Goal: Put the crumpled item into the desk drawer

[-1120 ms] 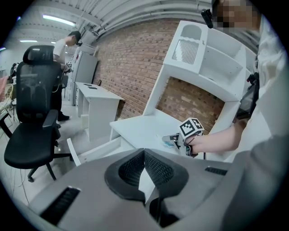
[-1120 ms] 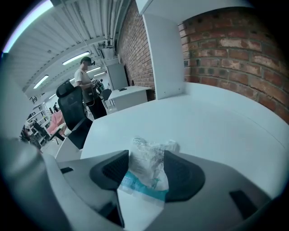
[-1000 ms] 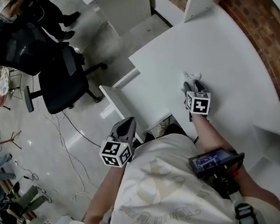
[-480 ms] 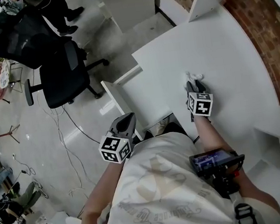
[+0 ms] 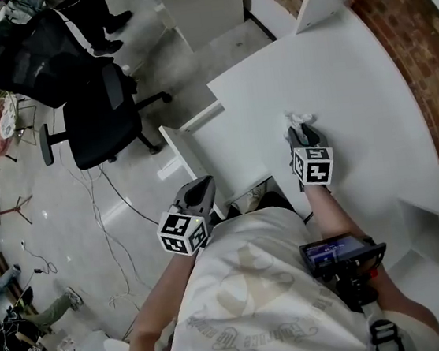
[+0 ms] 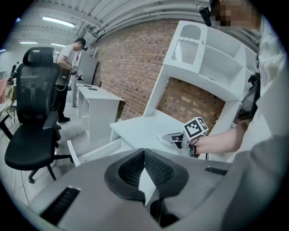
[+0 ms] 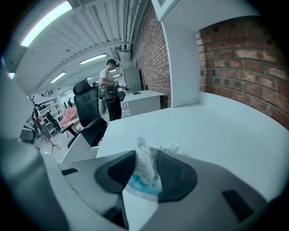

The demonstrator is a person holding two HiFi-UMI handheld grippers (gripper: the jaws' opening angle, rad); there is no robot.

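Note:
The crumpled item, a white wad with a blue patch, sits squeezed between the pads of my right gripper. The jaws have just been closing on it. In the head view the wad pokes out past the right gripper over the white desk. The desk drawer stands pulled out at the desk's left edge, its front panel toward the floor. My left gripper hovers by the drawer's near corner, its jaws shut with nothing in them.
A black office chair stands on the floor left of the drawer. A person stands at another white desk farther off. A brick wall and white shelving border the desk.
The right gripper's jaws have closed onto the crumpled item and it has shifted slightly above the desk. The left gripper has stayed by the drawer.

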